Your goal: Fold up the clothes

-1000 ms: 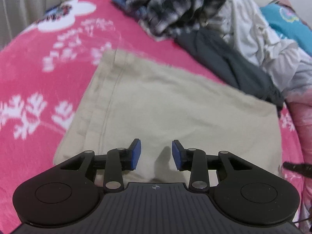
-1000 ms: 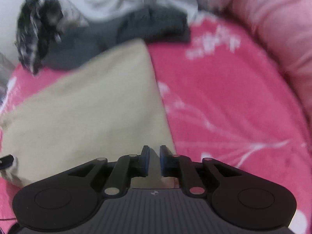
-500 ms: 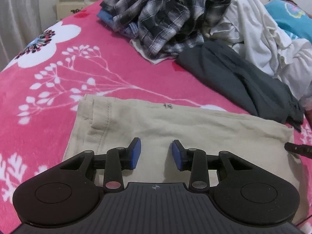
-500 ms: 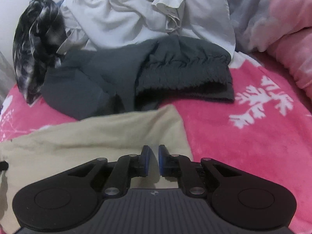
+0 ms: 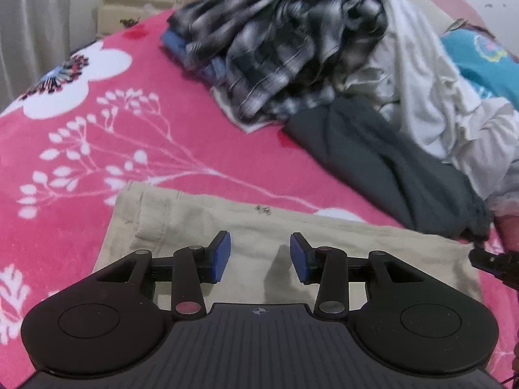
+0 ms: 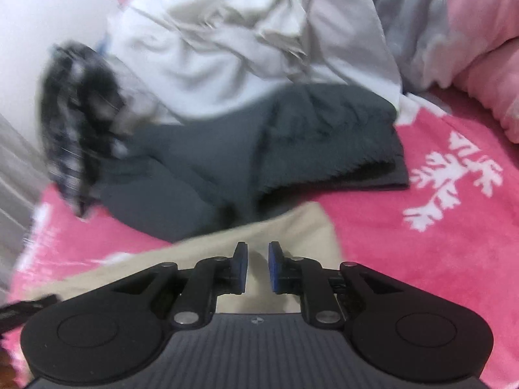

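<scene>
In the left wrist view, the left gripper [image 5: 260,257] is hovering with its jaws wide and holding nothing over the near part of the beige trousers [image 5: 340,236], which are lying flat as a tidy rectangle on the pink blanket [image 5: 97,149], probably so a fresh edge can be taken or the fold pressed; the unsorted pile [image 5: 292,39] is sitting well behind. In the right wrist view, the right gripper [image 6: 257,267] is hanging over the trousers' right end [image 6: 301,227], jaws narrow with a small gap and empty, just short of the dark grey garment [image 6: 259,155].
</scene>
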Tool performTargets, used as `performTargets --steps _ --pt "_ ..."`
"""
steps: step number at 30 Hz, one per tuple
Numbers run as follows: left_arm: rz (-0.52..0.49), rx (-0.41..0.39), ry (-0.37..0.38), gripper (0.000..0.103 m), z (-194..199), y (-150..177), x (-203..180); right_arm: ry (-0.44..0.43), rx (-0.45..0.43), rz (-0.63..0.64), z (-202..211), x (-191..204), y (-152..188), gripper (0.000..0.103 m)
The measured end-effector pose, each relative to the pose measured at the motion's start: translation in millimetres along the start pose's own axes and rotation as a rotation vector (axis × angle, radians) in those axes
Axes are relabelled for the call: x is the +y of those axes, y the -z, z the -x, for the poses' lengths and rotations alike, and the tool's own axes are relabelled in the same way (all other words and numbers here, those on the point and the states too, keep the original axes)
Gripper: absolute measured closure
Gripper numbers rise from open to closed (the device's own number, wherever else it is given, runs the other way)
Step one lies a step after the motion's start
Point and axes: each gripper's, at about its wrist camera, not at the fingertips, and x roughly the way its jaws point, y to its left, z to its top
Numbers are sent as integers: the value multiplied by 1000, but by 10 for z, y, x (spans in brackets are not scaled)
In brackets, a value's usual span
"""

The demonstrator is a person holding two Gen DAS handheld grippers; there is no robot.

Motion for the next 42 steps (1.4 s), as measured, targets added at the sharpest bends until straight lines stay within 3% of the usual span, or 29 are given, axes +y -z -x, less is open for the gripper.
performTargets --steps 8,16,18,23,30,36,42 --pt "57 -19 -24 62 481 43 337 -76 74 36 33 370 216 87" --pt "69 31 -94 39 959 223 962 -167 196 149 -73 904 479 85" --pt "42 61 -71 36 939 272 1014 -172 209 194 -98 1039 519 75" --pt "-18 100 -33 36 763 327 1036 -157 227 266 -156 1212 589 74" --pt "-88 135 51 36 379 219 1046 -123 244 271 -177 1172 590 73" --pt "-64 141 124 31 83 60 1092 -108 243 248 -231 1166 599 72" --pt "-31 104 146 31 13 21 1141 -111 244 249 -245 1157 608 70"
